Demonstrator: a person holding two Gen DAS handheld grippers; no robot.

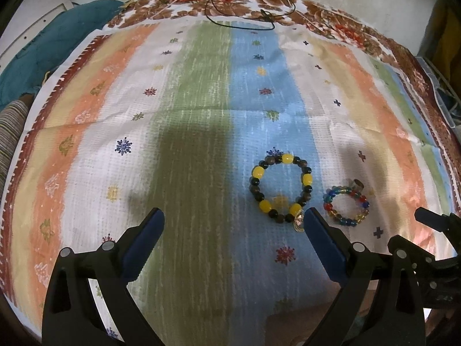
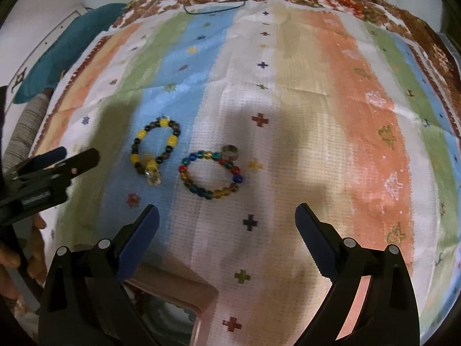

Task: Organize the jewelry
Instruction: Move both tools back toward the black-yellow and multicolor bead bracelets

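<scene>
Left gripper [image 1: 234, 219]: fingers spread wide, nothing held; hovers above striped cloth [image 1: 201, 115], right finger tip close to charm of yellow-and-dark bead bracelet [image 1: 281, 189]. Bracelet lies flat on blue stripe, laid open as ring, likely for easy pick. Multicolour bead bracelet [image 2: 211, 174] lies just beside it to right, apart from it; small metal ring [image 2: 229, 152] touches its far edge. Right gripper [image 2: 227, 219]: fingers wide apart, empty, hovering near multicolour bracelet. Pink tray corner [image 2: 201, 297] below, probable destination.
</scene>
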